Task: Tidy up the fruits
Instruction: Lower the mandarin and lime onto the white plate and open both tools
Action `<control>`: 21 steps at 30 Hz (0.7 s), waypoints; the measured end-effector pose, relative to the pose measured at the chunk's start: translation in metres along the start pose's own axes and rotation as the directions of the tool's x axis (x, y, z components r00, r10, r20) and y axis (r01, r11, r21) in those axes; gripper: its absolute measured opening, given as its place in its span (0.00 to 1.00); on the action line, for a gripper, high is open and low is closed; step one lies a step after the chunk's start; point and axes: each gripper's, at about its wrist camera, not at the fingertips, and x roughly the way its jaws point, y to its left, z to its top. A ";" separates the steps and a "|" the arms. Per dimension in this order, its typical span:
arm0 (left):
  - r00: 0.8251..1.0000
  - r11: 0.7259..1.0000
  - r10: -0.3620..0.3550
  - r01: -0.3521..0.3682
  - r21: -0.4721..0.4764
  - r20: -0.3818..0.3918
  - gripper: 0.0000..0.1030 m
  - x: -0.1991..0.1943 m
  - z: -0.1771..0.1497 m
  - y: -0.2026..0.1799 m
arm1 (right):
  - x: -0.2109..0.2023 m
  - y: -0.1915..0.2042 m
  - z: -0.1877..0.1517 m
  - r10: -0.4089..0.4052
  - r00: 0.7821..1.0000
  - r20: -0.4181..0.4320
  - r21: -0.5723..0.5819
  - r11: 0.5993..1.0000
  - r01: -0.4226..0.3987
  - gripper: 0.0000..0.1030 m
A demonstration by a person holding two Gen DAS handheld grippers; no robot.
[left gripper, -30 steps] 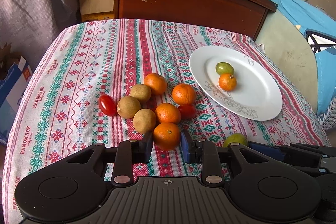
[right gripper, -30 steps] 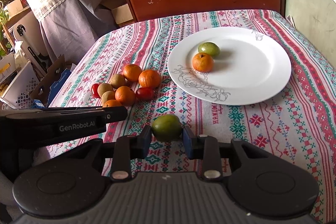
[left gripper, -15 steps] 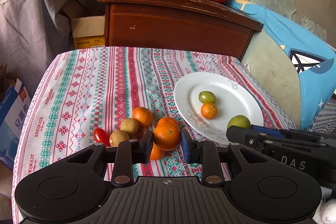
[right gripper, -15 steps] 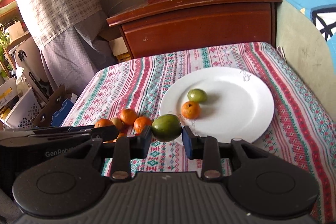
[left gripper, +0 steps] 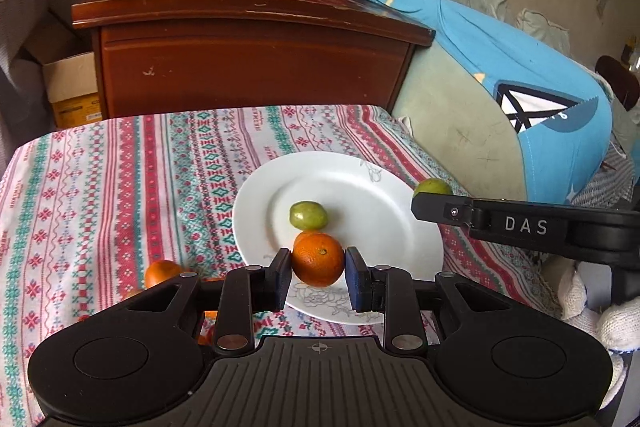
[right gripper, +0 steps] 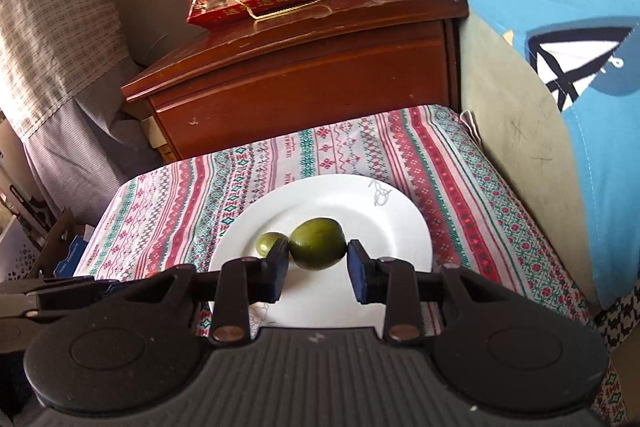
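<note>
Pinching orange (left gripper: 318, 259) between left fingers (left gripper: 280, 277); right fingers (right gripper: 278, 269) pinch green fruit (right gripper: 317, 249), above plate (right gripper: 396, 227).

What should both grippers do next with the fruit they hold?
Probably lower and release. The left gripper holds an orange over the white plate's near edge, and the right gripper holds a green fruit above it.
</note>
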 end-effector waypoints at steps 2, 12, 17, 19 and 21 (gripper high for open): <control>1.000 1.000 -0.015 0.015 0.000 -0.010 0.25 0.008 0.000 -0.003 | 0.004 -0.004 0.000 0.003 1.000 -0.012 0.013 1.000 -0.003 0.31; 0.998 0.999 -0.032 0.032 0.006 -0.045 0.25 0.038 -0.001 -0.009 | 0.027 -0.008 -0.004 0.002 0.998 -0.067 0.029 1.000 0.000 0.31; 0.998 0.999 -0.033 0.034 0.016 -0.059 0.25 0.049 -0.002 -0.013 | 0.035 -0.013 -0.008 -0.008 0.995 -0.095 0.045 0.999 0.013 0.31; 0.997 0.999 -0.030 0.031 0.017 -0.065 0.25 0.052 -0.003 -0.014 | 0.037 -0.015 -0.009 -0.016 0.995 -0.100 0.053 0.998 0.021 0.31; 0.998 0.999 -0.026 0.027 0.019 -0.059 0.27 0.053 -0.003 -0.015 | 0.035 -0.015 -0.008 -0.015 0.996 -0.093 0.059 0.998 0.020 0.34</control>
